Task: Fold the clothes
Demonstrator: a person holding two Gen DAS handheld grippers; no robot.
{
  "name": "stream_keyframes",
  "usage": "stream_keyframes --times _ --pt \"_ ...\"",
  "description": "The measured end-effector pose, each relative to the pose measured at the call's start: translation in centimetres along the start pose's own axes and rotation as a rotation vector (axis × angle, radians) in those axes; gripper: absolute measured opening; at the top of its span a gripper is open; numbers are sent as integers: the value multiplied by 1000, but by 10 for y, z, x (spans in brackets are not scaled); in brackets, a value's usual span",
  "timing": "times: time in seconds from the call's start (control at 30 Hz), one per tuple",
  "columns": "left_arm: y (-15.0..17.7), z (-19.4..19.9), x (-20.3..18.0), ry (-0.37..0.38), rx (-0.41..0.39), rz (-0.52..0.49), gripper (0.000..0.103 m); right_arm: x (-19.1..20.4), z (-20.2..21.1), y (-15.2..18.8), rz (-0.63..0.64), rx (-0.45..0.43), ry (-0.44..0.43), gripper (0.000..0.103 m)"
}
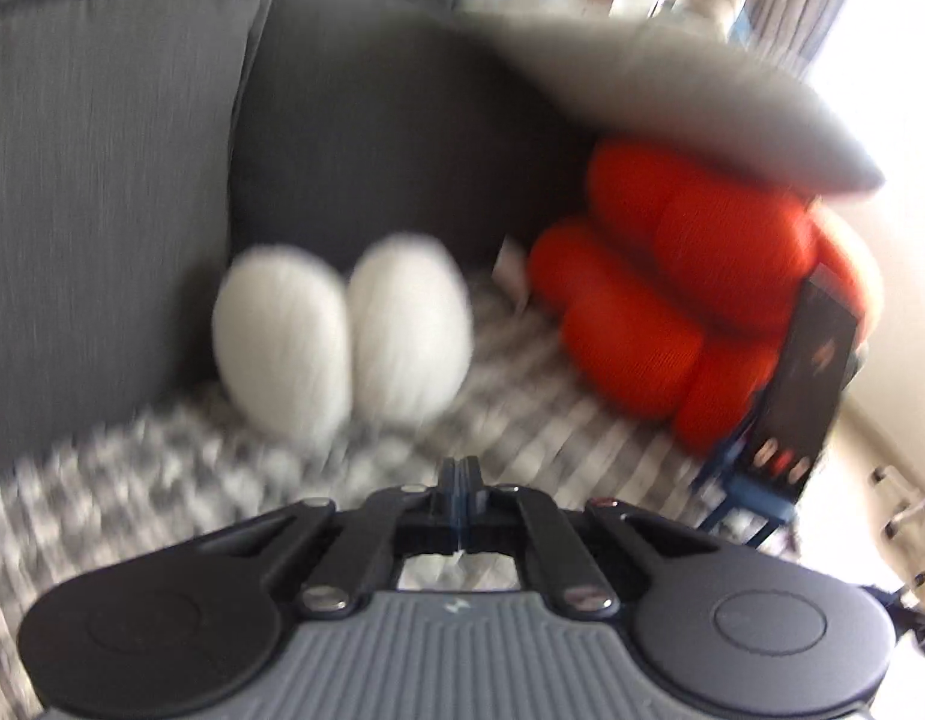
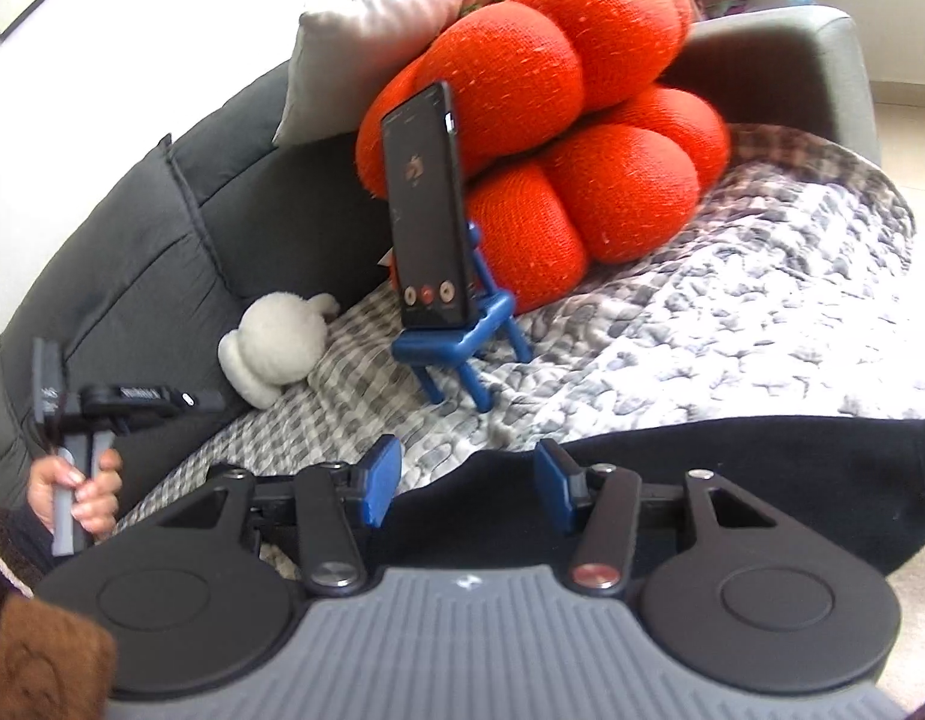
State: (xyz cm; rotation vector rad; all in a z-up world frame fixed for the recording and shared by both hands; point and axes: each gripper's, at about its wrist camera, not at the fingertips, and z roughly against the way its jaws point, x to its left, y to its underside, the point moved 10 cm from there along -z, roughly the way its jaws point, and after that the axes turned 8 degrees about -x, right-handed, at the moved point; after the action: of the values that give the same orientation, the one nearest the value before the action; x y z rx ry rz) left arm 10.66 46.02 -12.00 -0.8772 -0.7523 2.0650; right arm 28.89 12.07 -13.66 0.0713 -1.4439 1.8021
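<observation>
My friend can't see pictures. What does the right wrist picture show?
An open tool hovers over a dark garment on a grey patterned blanket. Behind stand a phone on a blue stand and an orange cushion.

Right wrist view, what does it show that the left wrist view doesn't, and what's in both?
Only the right wrist view shows the dark garment lying under the open right hand-held gripper, the person's hand holding the other tool's handle, and the sofa's armrest.

Only the left wrist view shows the left hand-held gripper from behind, fingers together, with a window bright beyond.

Both show the grey sofa, patterned blanket, white plush toy, orange cushion, pale pillow and phone on its blue stand.
</observation>
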Motion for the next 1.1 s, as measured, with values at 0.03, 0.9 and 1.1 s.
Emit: stream_keyframes --times 0.03,0.9,1.1 --pt "-4 3 -1 8 -11 3 0 0 1 -1 0 -3 2 54" --pt "9 1 9 26 -4 81 2 101 -31 72 387 242 -274 60" --pt "8 51 16 119 -78 68 0 105 -33 78 401 249 -283 60"
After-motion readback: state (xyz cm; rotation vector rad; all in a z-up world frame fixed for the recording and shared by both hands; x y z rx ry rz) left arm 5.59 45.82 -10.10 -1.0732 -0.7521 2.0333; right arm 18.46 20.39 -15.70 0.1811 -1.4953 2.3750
